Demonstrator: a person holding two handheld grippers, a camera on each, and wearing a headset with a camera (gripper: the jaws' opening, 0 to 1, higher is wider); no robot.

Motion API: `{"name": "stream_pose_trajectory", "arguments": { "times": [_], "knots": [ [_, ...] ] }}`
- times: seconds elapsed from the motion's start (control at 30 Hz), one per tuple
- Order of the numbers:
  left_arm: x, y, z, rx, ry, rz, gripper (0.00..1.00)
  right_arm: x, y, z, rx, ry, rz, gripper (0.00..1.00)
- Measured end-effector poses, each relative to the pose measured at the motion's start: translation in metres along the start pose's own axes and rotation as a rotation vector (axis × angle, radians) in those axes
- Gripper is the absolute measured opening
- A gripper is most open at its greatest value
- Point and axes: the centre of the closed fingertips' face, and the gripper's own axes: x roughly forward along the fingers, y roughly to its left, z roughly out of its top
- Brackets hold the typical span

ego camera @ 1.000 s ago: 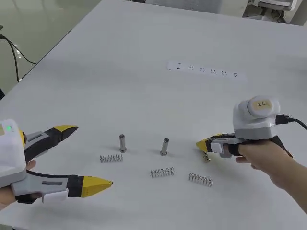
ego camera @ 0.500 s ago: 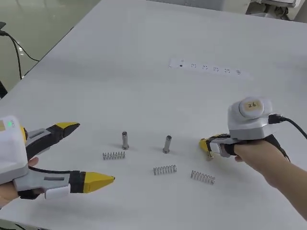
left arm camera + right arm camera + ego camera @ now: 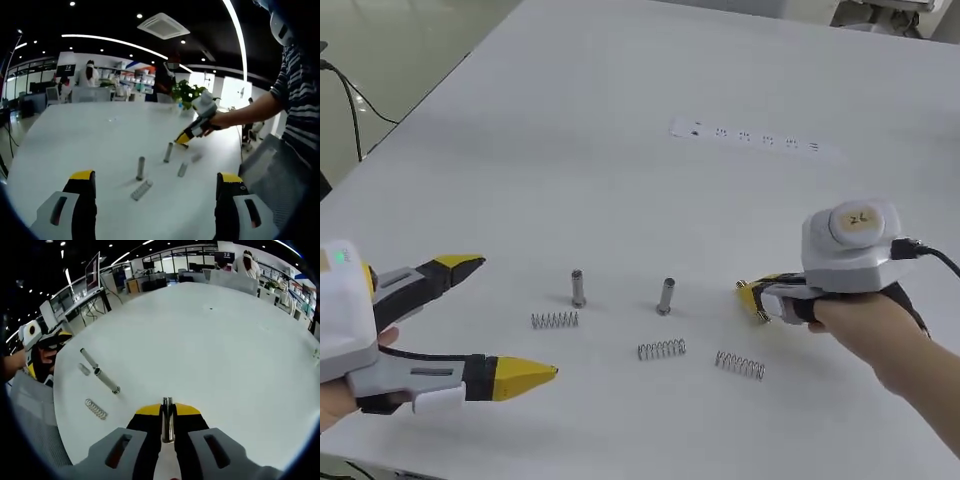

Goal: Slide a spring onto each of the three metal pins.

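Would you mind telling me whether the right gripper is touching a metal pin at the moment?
Touching. The right gripper view shows the right gripper with jaws shut on the metal pin, a yellow tip against each side.

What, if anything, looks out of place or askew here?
Nothing is damaged or spilled. The one oddity: two pins stand upright near three loose springs, while the third pin is clamped in the right gripper.

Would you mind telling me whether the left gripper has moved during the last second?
No. The left gripper keeps its place beside the left spring; the slight shift is the camera's.
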Motion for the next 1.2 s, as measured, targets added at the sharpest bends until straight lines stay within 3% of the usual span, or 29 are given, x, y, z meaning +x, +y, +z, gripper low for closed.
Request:
{"name": "stream_pose_trajectory", "arguments": {
  "times": [0.43,1.2],
  "knots": [
    [0.001,-0.001,0.002,0.002,-0.005,0.002,0.97,-0.009,0.006,0.012,-0.028,-0.126,0.005,0.05],
    [0.000,0.000,0.003,0.004,-0.006,0.007,0.97,-0.019,0.013,0.001,-0.127,-0.128,0.002,0.05]
  ]
}}
